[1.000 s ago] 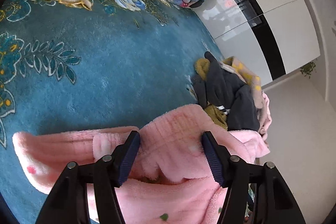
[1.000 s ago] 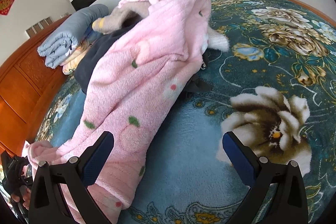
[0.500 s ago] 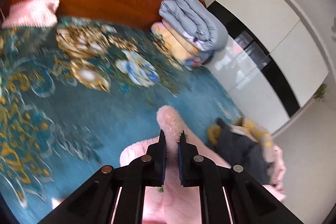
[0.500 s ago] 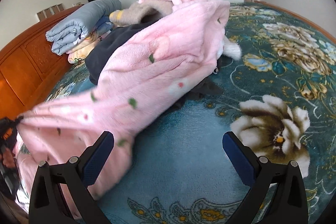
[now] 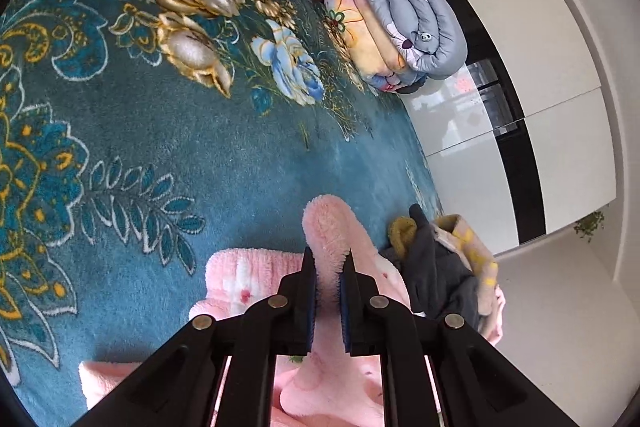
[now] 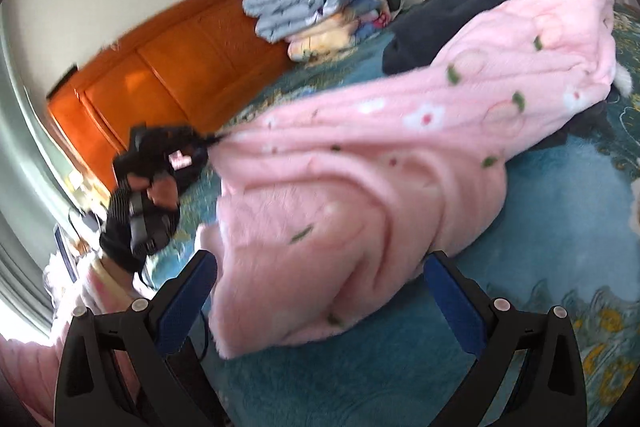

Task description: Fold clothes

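Observation:
A pink fleece garment (image 6: pixel 360 167) with small flowers and green leaves lies stretched across the teal floral bed cover (image 5: pixel 160 131). My left gripper (image 5: pixel 329 259) is shut on a fold of the pink garment (image 5: pixel 326 227) and holds it lifted off the bed. It also shows in the right wrist view (image 6: pixel 208 139), pulling the garment's edge taut to the left. My right gripper (image 6: pixel 320 275) is open and empty, its jaws wide apart just in front of the garment's near hanging end.
A pile of dark and beige clothes (image 5: pixel 440 259) lies under the garment's far end. Folded grey and floral quilts (image 5: pixel 404 23) are stacked by the orange wooden headboard (image 6: pixel 180 67). White wardrobe doors (image 5: pixel 552 107) stand beyond the bed.
My left gripper closed on the pink garment and lifted it, pulling it taut away from the clothes pile. My right gripper stayed open and moved closer to the garment's near end.

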Tool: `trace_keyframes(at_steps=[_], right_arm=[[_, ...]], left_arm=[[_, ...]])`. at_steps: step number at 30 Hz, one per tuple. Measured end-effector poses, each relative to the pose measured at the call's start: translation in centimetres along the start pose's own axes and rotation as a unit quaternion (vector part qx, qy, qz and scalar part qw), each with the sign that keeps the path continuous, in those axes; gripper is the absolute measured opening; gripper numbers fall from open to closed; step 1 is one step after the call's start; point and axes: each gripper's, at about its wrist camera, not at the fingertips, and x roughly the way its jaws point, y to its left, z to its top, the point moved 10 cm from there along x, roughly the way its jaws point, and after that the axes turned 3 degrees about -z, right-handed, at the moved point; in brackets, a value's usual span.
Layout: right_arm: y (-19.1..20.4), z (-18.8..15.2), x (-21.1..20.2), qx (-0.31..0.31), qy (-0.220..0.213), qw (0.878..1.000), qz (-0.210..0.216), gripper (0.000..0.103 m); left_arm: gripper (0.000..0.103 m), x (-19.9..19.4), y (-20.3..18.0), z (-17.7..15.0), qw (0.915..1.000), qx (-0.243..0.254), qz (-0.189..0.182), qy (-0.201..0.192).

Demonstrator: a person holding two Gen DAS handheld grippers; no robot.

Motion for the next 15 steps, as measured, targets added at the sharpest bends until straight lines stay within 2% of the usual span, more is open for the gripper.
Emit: trace_keyframes(at_steps=[2, 5, 7, 9, 12, 15], right_arm=[[0.6, -0.7, 0.2, 0.01, 0.002, 1.0, -0.004, 0.1], [0.2, -2.4, 1.4, 0.037, 0.032, 0.998, -0.032, 0.072], [-0.2, -3.7, 2.6, 0.06, 0.057, 0.996, -0.039, 0.034], [-0.6, -4.5, 3.4, 0.075, 0.07, 0.993, -0.055, 0.009], [-1.9, -3.0, 2.6, 0.07, 0.047, 0.99, -0.114, 0.009], [-4.2, 1.9, -2.0, 0.063, -0.023, 0.979, -0.191, 0.008]], left_arm=[[0.01, 0.1, 0.1, 0.0, 0.9999, -0.01, -0.004, 0.004], [0.01, 0.1, 0.0, -0.1, 0.9999, -0.009, -0.006, 0.005], [0.01, 0.1, -0.3, -0.2, 1.0, -0.003, -0.005, 0.004], [0.01, 0.1, -0.3, -0.3, 0.9999, -0.002, -0.011, 0.006], [0.01, 0.1, -0.3, -0.5, 0.9997, -0.002, -0.021, 0.015], [0.01, 0.5, -1.3, -1.4, 0.9985, 0.012, -0.036, 0.039]])
